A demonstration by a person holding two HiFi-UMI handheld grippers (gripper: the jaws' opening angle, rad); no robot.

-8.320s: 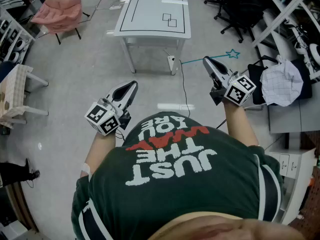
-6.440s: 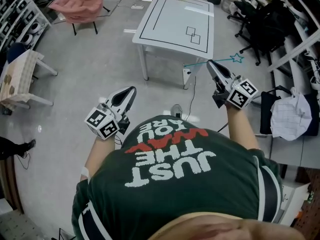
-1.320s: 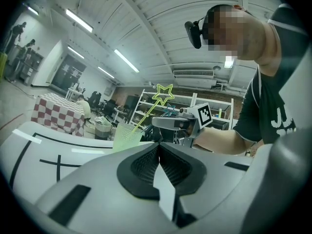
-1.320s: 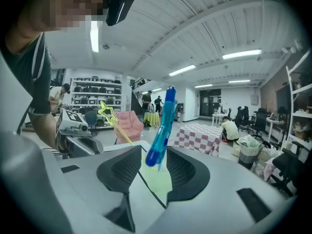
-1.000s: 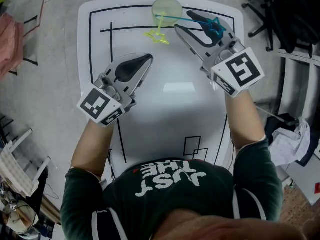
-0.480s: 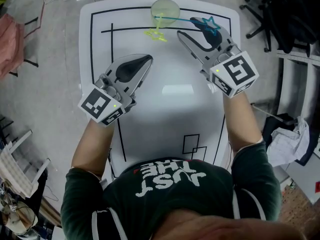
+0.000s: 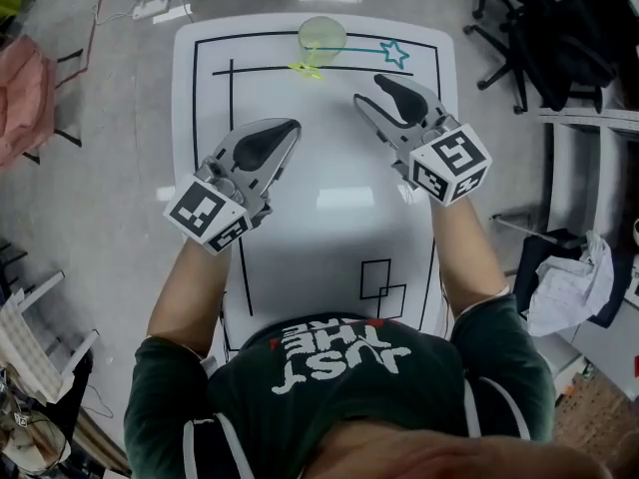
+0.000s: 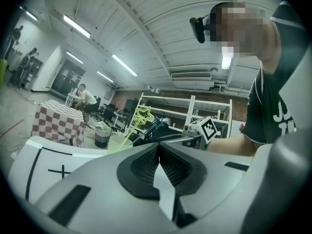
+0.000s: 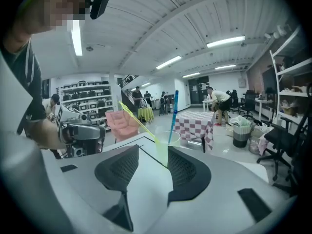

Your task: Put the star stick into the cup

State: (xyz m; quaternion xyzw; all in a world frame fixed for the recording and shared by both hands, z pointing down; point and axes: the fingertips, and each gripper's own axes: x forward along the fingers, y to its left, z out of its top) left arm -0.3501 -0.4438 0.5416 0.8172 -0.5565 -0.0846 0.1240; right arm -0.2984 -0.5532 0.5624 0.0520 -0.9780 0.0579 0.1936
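Note:
A pale green translucent cup (image 7: 322,35) stands at the far end of the white table (image 7: 339,228). The blue star stick (image 7: 394,54) rests in it and leans right. A yellow star stick (image 7: 306,68) leans out toward me. My right gripper (image 7: 371,90) hangs open a little short of the cup; its jaws have just been opening and nothing is between them. In the right gripper view the cup (image 9: 163,143) and blue stick (image 9: 173,113) show beyond the open right gripper (image 9: 151,167). My left gripper (image 7: 292,126) is shut and empty over the table's left middle; its own view shows the left gripper (image 8: 158,155) closed.
Black lines and two small squares (image 7: 382,285) mark the tabletop. Black office chairs (image 7: 559,38) stand off the far right corner. A pink chair (image 7: 25,98) is at the left, a power strip (image 7: 160,10) lies on the floor beyond, and a white cloth (image 7: 574,287) at the right.
The right gripper has let go of the blue star stick and drawn back toward me. The stick now rests in the cup. The left gripper stays shut in much the same place.

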